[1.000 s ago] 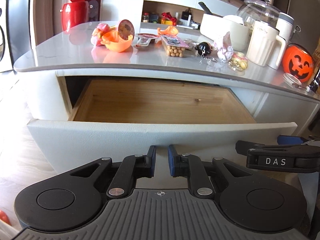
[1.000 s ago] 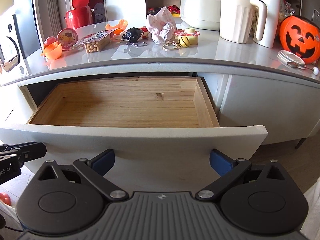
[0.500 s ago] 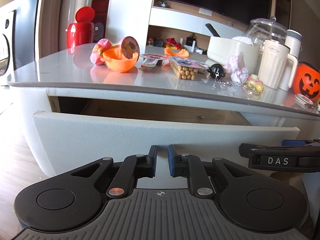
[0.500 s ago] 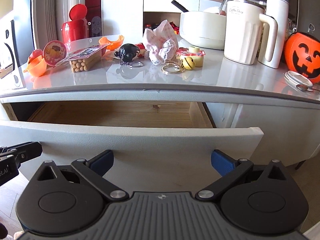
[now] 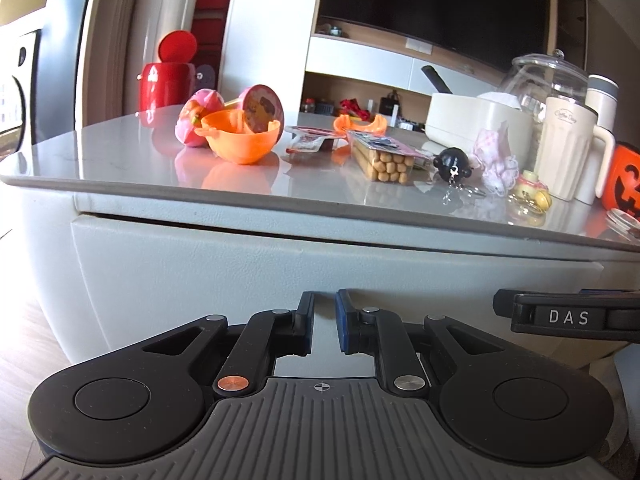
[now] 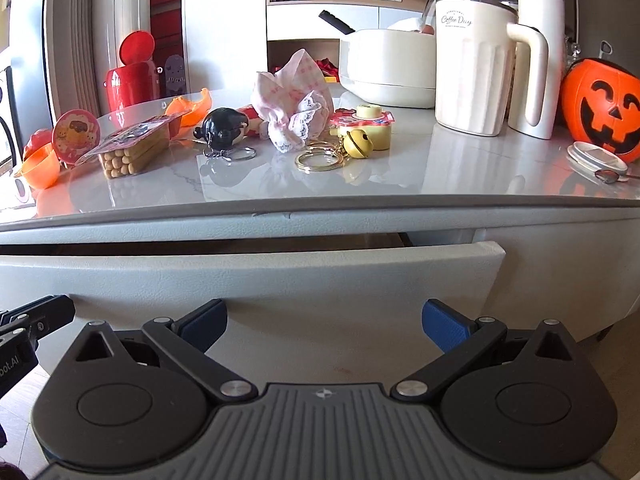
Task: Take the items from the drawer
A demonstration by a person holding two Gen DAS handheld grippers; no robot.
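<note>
Drawer (image 6: 256, 280) sits almost shut under the grey table (image 6: 460, 168), its pale front nearly flush with the cabinet; from the right wrist view a thin dark slit shows along its top edge, and the inside cannot be seen. The items lie on the table above it: an orange bowl (image 5: 240, 142) at the left with a round pink lid (image 5: 262, 108) standing in it, a pack of biscuit sticks (image 5: 384, 156), a black round keychain toy (image 6: 224, 128), a crumpled pink cloth (image 6: 294, 100), a gold bell (image 6: 359, 143) on a key ring, and a small yellow toy (image 6: 370, 124) just behind the bell. Further right stand a cream jug (image 6: 472, 64), a white flask (image 6: 538, 52) and an orange pumpkin bucket (image 6: 600, 108); a red bin (image 5: 168, 80) stands at the far left corner.

The left tongs (image 5: 322, 322) are drawn narrow, a slim gap between the blue pads (image 5: 344, 328), with nothing held; they point at the drawer front and seem to be right up against it, though contact is hard to judge from this angle. The right tongs (image 6: 324, 320) stand wide apart and empty, also facing the drawer front, near its right end. Each tool's tip shows at the edge of the other's view, so the two are side by side.
</note>
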